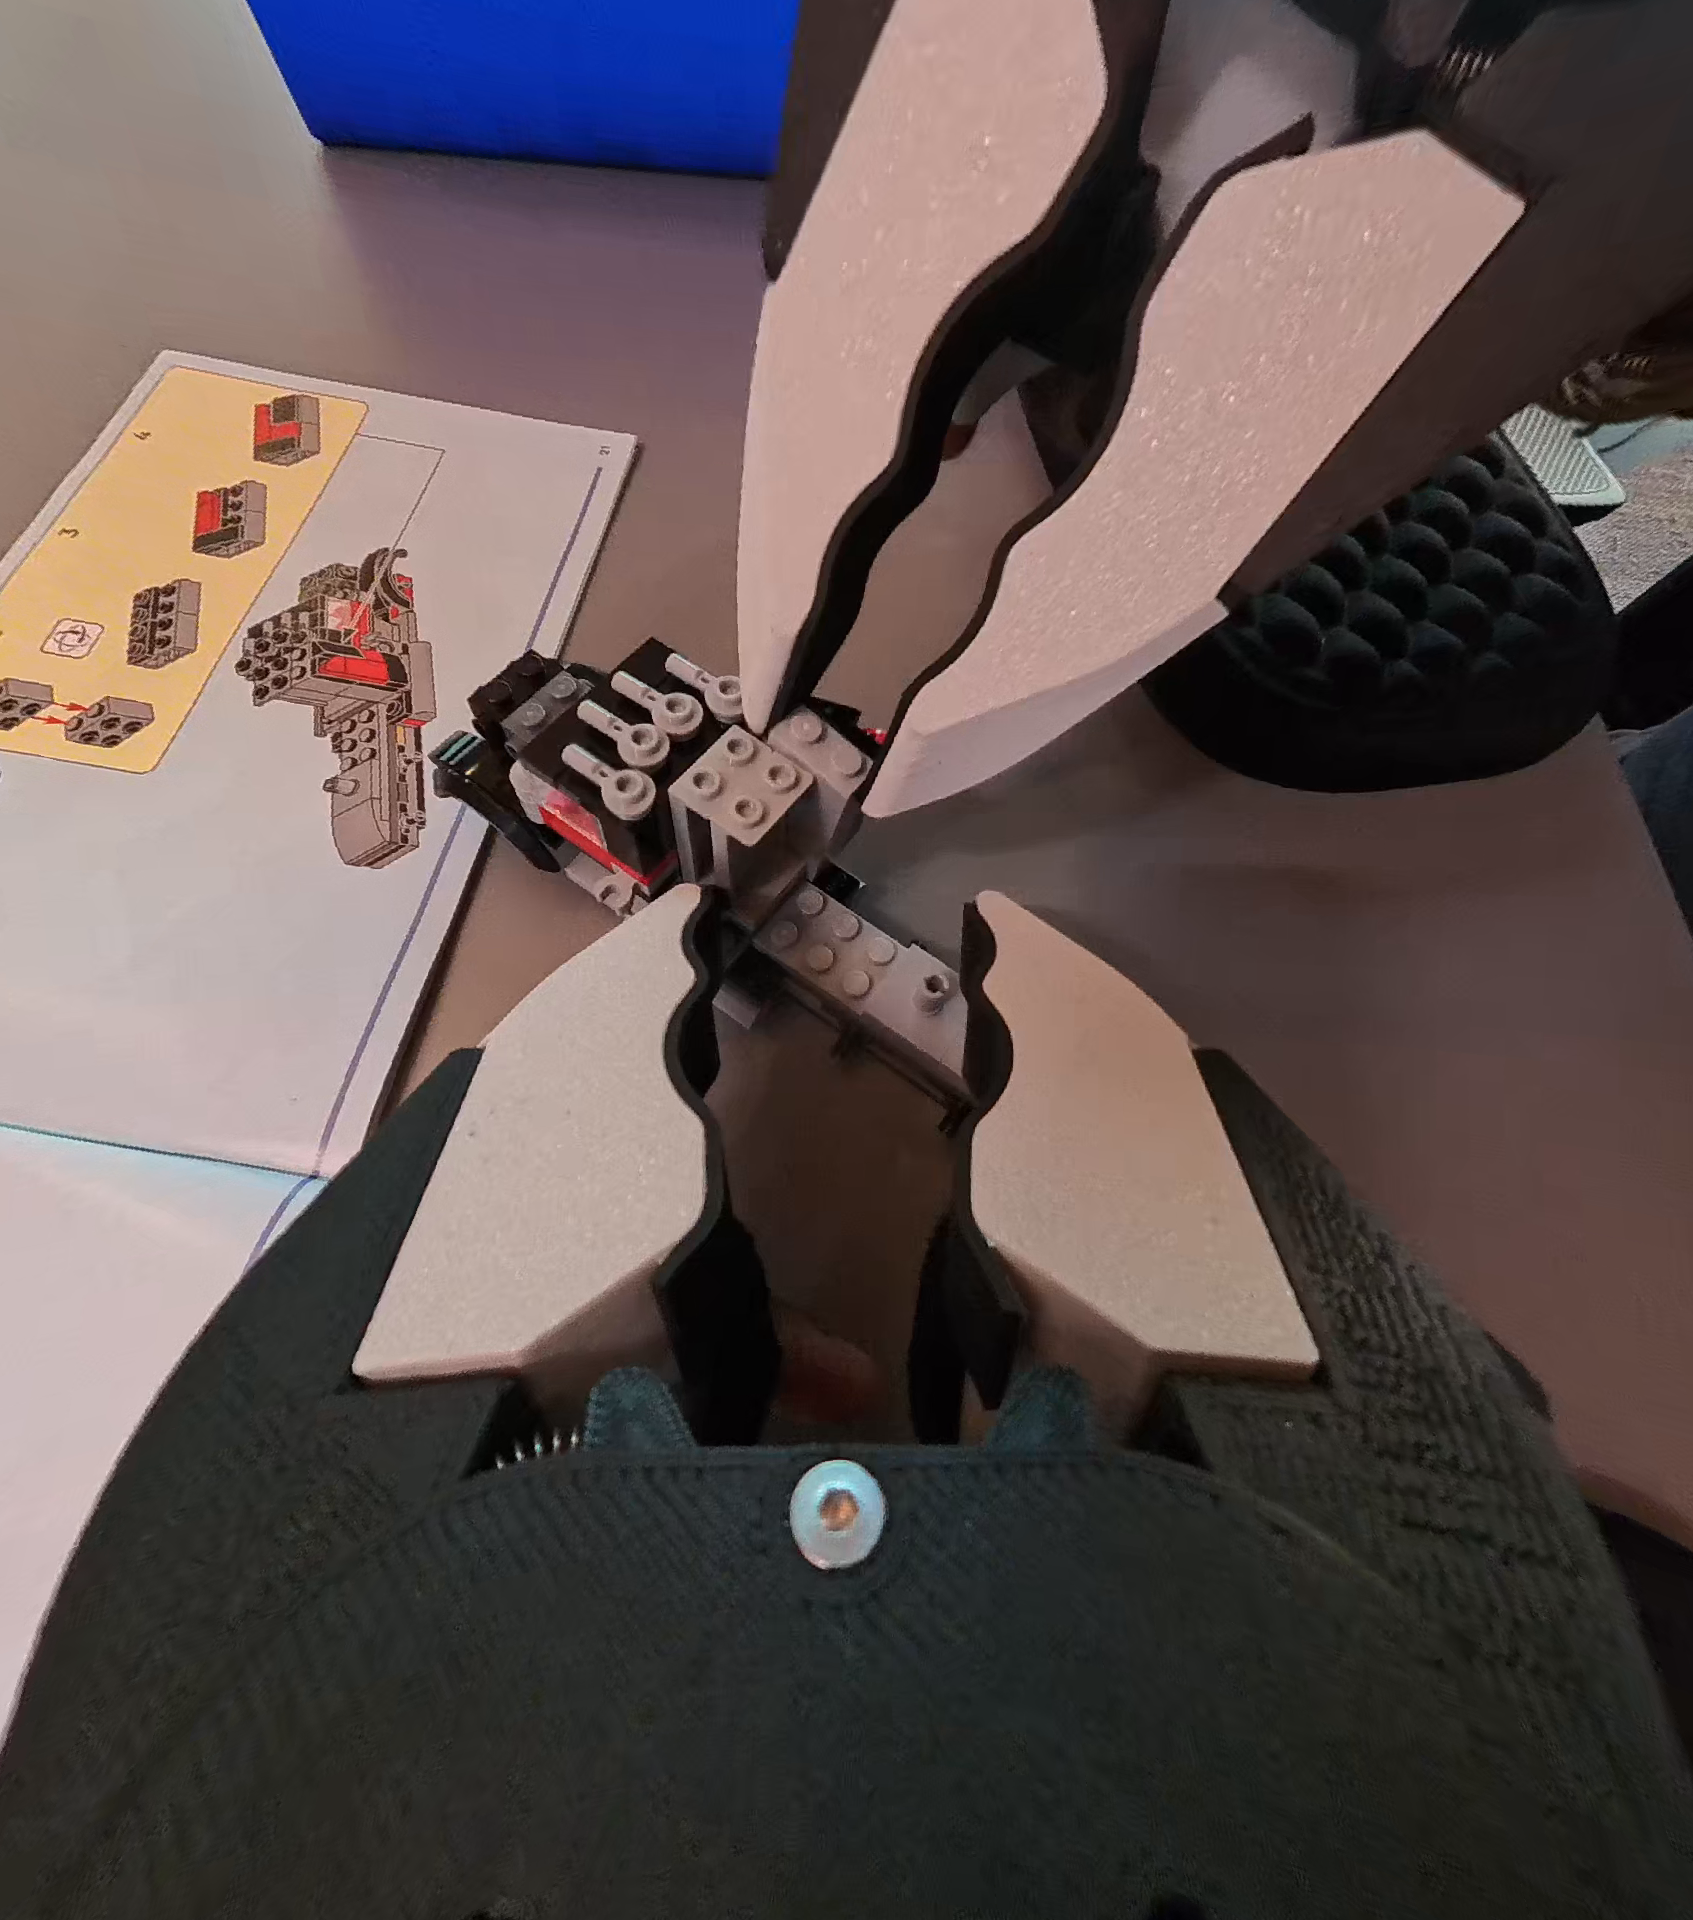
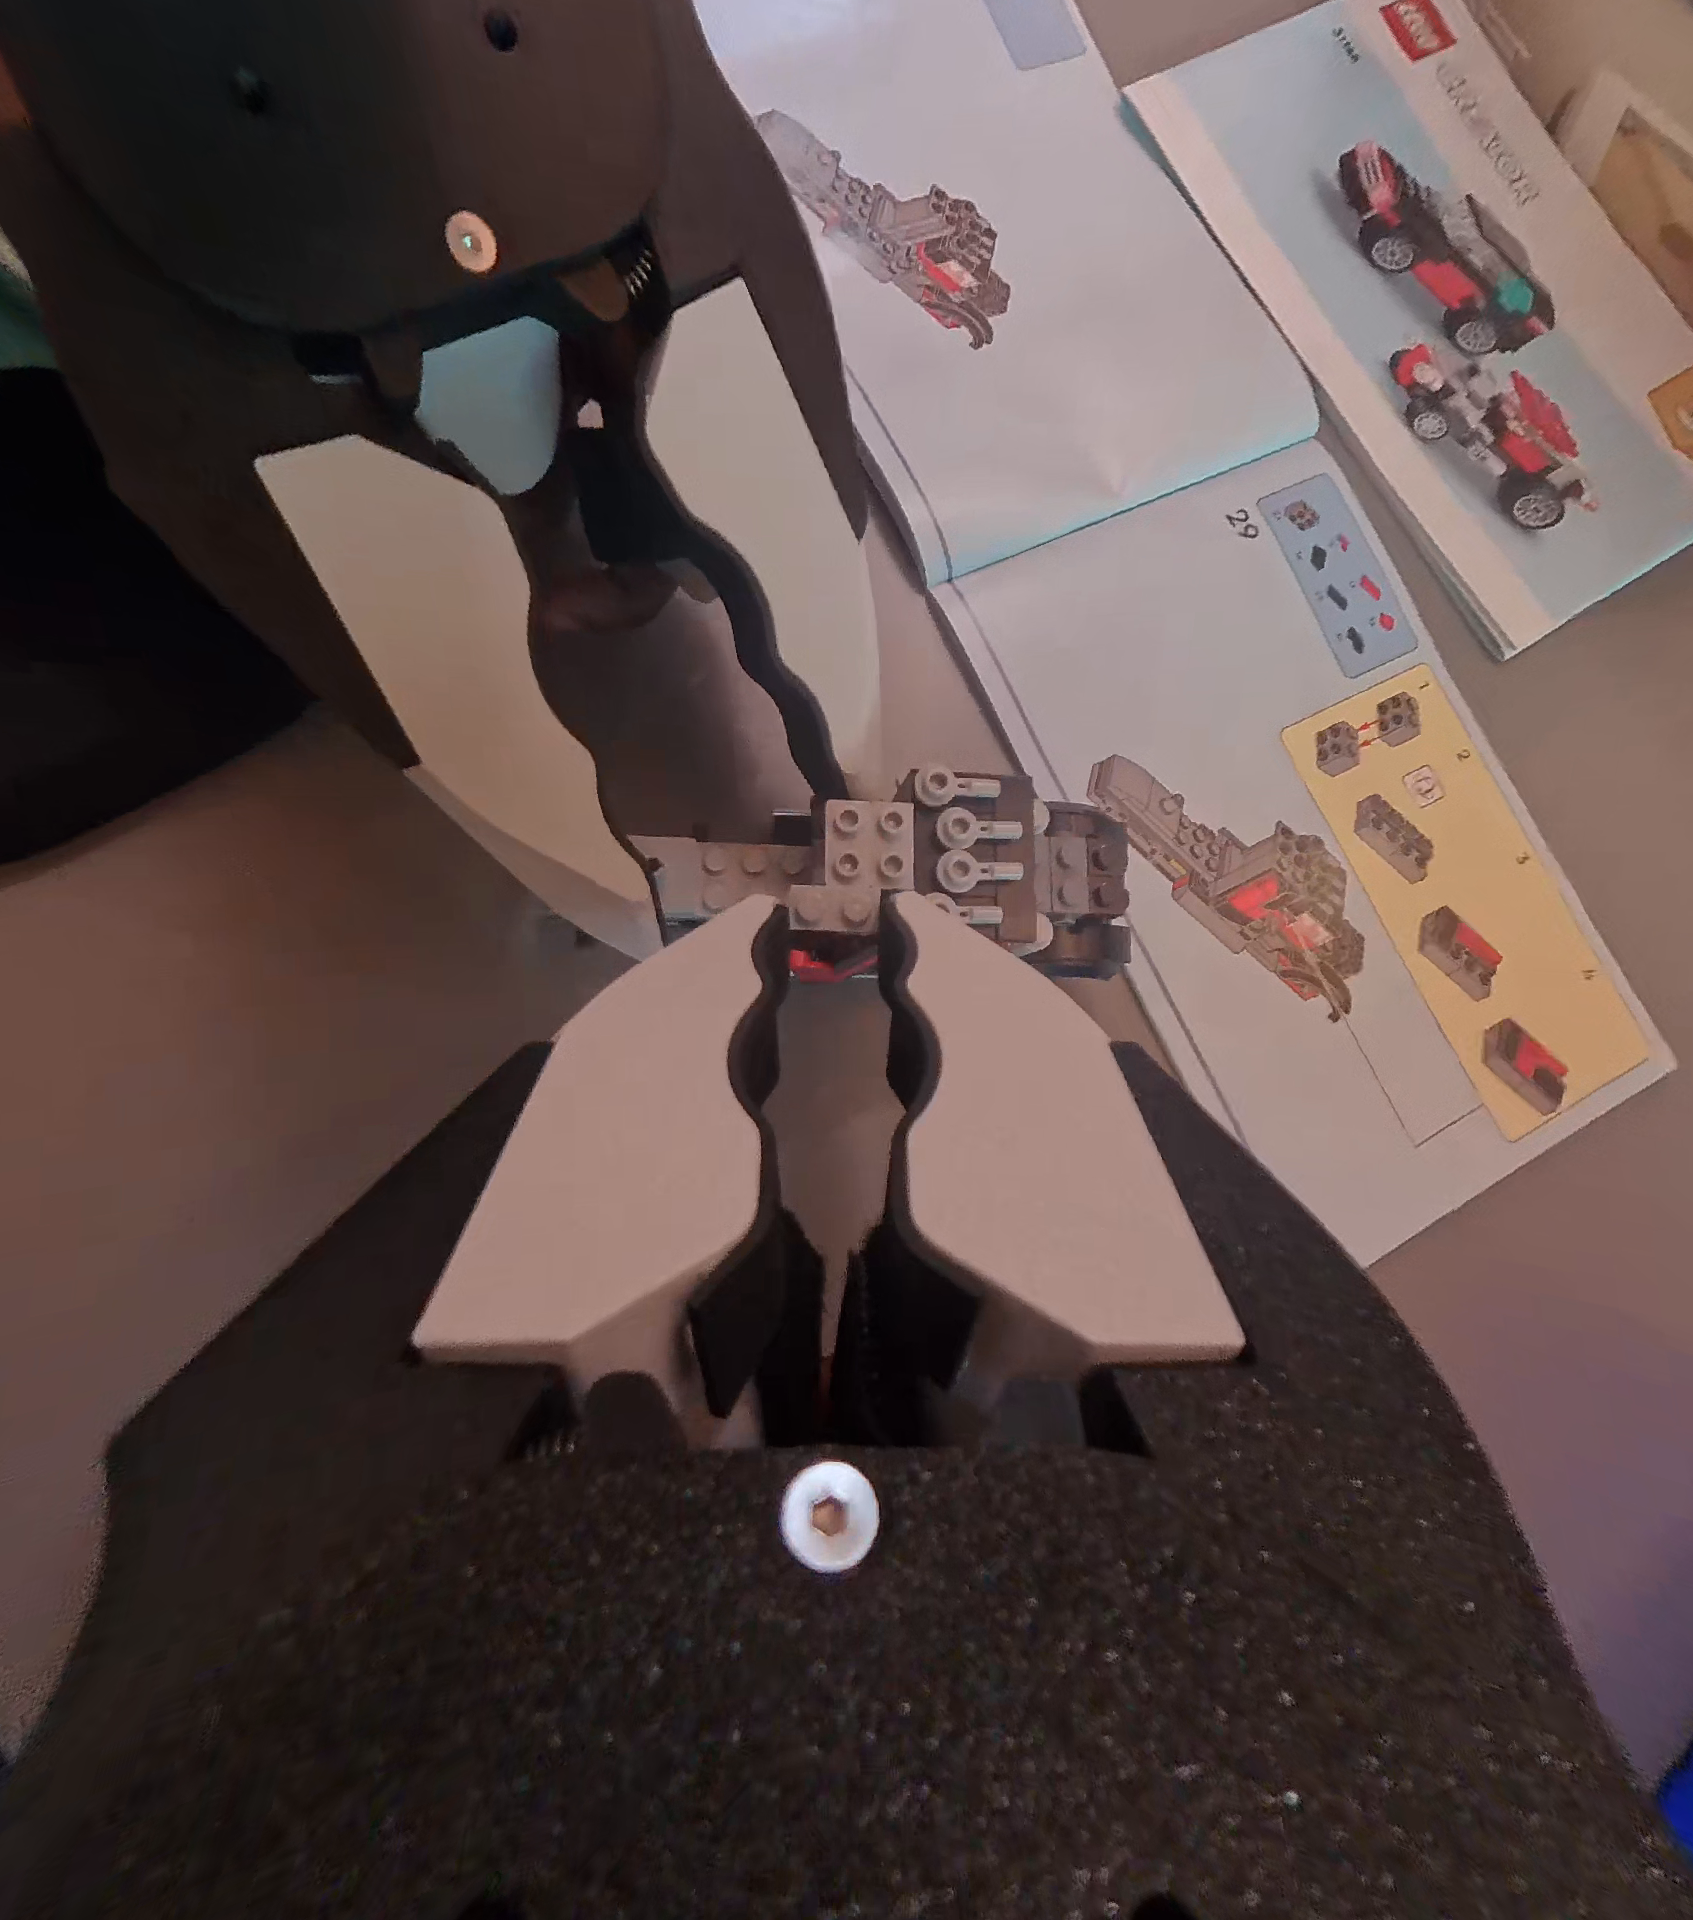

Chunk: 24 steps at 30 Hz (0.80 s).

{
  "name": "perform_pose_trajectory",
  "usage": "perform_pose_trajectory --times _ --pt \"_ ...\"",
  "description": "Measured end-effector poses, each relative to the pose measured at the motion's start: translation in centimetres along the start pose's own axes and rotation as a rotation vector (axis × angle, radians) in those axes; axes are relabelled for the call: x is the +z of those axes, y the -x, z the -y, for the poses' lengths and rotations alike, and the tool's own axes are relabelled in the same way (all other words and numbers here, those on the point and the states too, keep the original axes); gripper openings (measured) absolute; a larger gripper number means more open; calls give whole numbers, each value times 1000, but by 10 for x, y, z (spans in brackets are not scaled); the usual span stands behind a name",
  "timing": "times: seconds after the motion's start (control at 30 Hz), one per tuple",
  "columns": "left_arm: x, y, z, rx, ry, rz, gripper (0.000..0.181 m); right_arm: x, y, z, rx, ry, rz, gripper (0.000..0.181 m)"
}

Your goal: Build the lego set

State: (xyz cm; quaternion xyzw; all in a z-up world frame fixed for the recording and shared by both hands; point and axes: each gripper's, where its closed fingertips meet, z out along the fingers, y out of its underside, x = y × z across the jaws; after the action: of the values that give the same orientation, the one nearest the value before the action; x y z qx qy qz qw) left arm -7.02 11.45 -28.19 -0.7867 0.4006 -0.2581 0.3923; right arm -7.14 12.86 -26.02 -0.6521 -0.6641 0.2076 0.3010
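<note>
The half-built lego model (image 1: 717,800), grey, black and red, sits on the grey table (image 1: 1237,987) just beside the open instruction booklet (image 1: 198,831). The left gripper (image 1: 837,914) clamps the model's long grey studded tail between its fingers. The right gripper (image 2: 826,920) closes on the model's middle from the opposite side, its tips pinching a grey plate. A second booklet (image 2: 1444,312) lies farther off, a blue box (image 1: 530,73) stands behind, and a black textured cushion (image 1: 1393,644) crowds the table edge.
</note>
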Motion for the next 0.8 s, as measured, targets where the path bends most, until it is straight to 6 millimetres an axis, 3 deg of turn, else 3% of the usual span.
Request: perform_pose_trajectory --times 0.13,0.8 --pt "0 1 0 -9 2 0 39 -2 0 -2 -81 14 -52 16" --pt "-1 1 -1 -15 0 12 39 0 0 -4 -93 166 8 17"
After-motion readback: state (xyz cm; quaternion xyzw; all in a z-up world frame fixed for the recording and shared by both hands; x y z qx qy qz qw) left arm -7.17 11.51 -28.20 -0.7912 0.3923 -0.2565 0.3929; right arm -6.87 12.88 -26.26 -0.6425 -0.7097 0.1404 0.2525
